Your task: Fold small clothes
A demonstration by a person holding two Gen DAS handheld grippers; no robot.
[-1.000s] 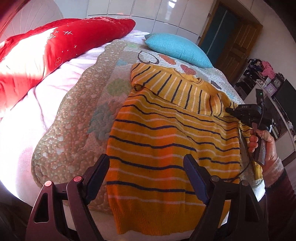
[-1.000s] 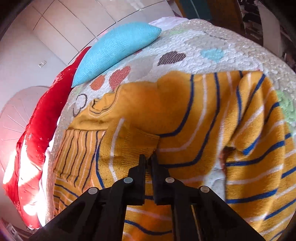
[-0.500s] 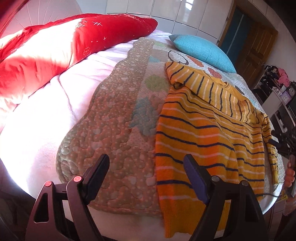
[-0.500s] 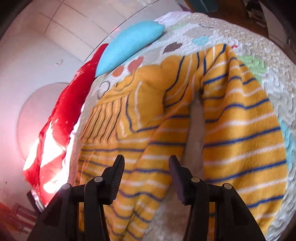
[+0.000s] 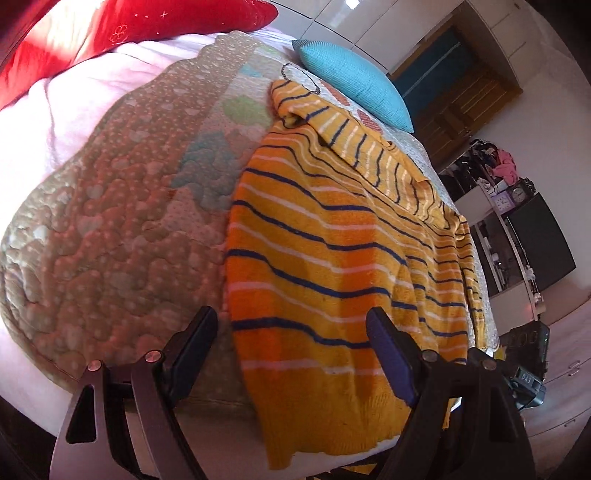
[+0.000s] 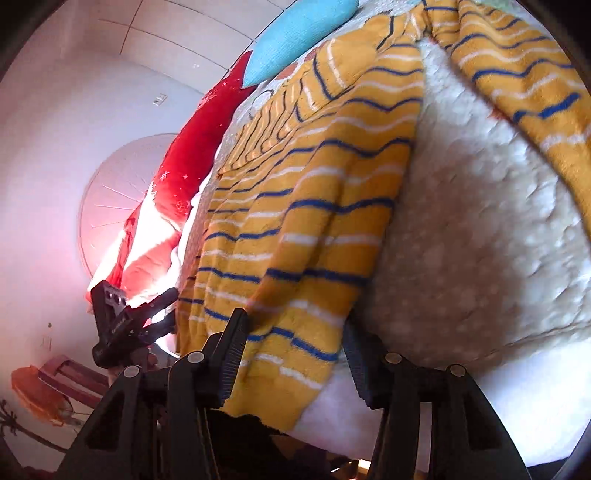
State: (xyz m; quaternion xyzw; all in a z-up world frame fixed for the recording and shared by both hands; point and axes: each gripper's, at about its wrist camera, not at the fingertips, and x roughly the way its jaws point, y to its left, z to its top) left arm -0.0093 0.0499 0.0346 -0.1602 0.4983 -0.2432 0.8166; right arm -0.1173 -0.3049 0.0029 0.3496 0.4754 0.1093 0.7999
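Observation:
A yellow-orange sweater (image 5: pixel 332 240) with navy and white stripes lies flat on the quilted bedspread (image 5: pixel 122 206), its hem hanging over the near bed edge. One sleeve is folded across its top. My left gripper (image 5: pixel 291 343) is open, its jaws straddling the sweater's lower left corner just above the cloth. My right gripper (image 6: pixel 291 354) is open at the sweater's (image 6: pixel 295 206) other bottom corner, with the hem between its jaws. The left gripper also shows in the right wrist view (image 6: pixel 136 321).
A teal pillow (image 5: pixel 354 81) and a red pillow (image 5: pixel 110 33) lie at the head of the bed. A pink sheet (image 5: pixel 74 107) is on the left. A wooden door and cluttered shelves (image 5: pixel 498 177) stand to the right.
My right gripper let go of the folded sleeve, opened, and dropped down to the sweater's hem at the bed edge. My left gripper swung left, then settled back over the lower left corner.

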